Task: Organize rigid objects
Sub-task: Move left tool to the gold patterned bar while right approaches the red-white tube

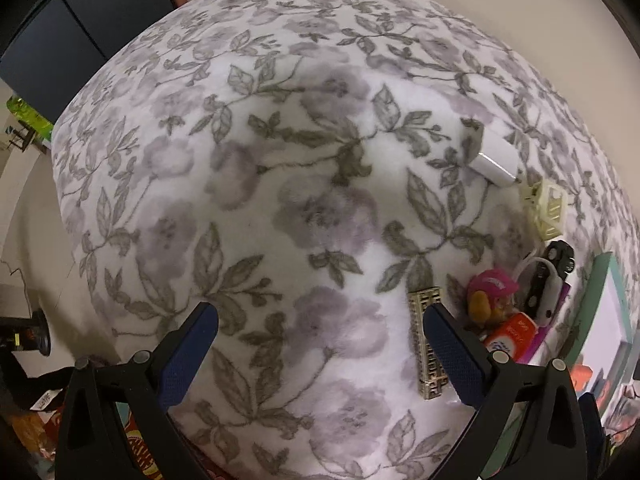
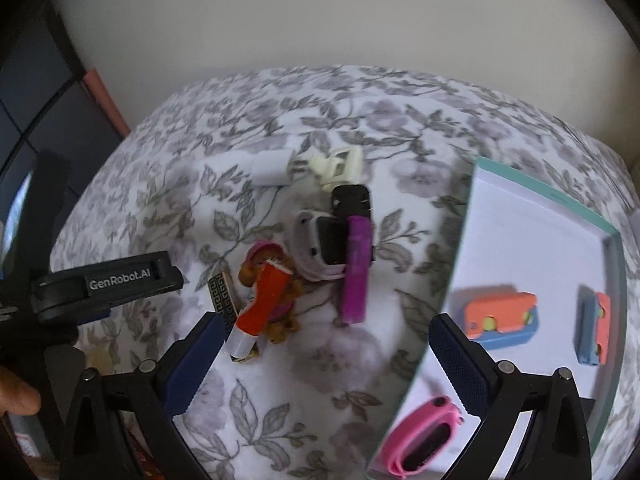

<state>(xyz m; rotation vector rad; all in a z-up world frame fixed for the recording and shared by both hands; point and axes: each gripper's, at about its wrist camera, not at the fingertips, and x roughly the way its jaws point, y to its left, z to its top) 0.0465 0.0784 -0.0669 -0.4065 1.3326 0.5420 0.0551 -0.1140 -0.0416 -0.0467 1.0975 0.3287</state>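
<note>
A pile of small rigid objects lies on the floral cloth: an orange-and-white tube, a brown toy figure with a pink cap, a purple bar, a grey watch, a black piece, a cream clip, a white adapter and a patterned gold bar. A teal-rimmed white tray holds two orange-blue blocks and a pink band. My right gripper is open and empty above the cloth beside the tray. My left gripper is open and empty, with the gold bar by its right finger.
The left gripper's body shows at the left of the right wrist view. The pile also shows at the right in the left wrist view, with the tray beyond it. A dark cabinet stands past the cloth's far left edge.
</note>
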